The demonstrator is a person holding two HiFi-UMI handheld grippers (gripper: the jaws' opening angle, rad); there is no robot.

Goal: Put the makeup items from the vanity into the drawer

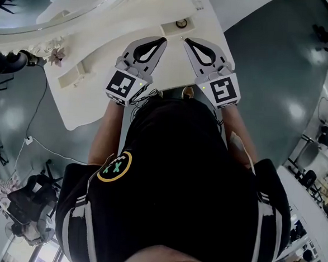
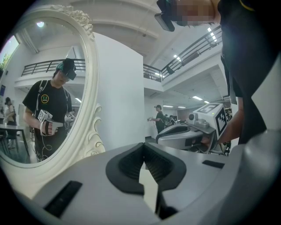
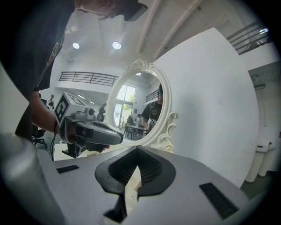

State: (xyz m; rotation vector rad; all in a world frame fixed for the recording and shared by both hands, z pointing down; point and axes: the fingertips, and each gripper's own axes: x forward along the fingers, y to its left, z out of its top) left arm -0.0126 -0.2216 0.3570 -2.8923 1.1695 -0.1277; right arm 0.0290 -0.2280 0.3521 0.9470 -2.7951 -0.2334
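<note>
Two claws sit side by side over the white vanity worktop (image 1: 93, 95), tips angled toward each other, near but not touching. On state, the left claw (image 1: 162, 40) is clenched: tips meet in the left gripper view with nothing between the pads. The right claw (image 1: 187, 41) is the same, pads tip to tip in its own view, clenched on nothing. Both point roughly level toward the oval mirror (image 1: 49, 5) with a carved white frame at the back of the worktop. It reflects the person in a black tee holding both claws. Each gripper view catches the other claw off to one side, a hand wrapped on its grip. For makeup, the only item I can make out is a small round dark-rimmed piece (image 1: 181, 23) in a shallow recess of the worktop, just beyond the claw tips and touched by neither; too small to identify. A small brass-coloured knob (image 1: 187, 92) shows at the worktop's near edge between the two marker cubes. Can't tell if it belongs to the drawer. A pale flower ornament (image 1: 58, 55) sits at the worktop's left end, well apart from both claws.
</note>
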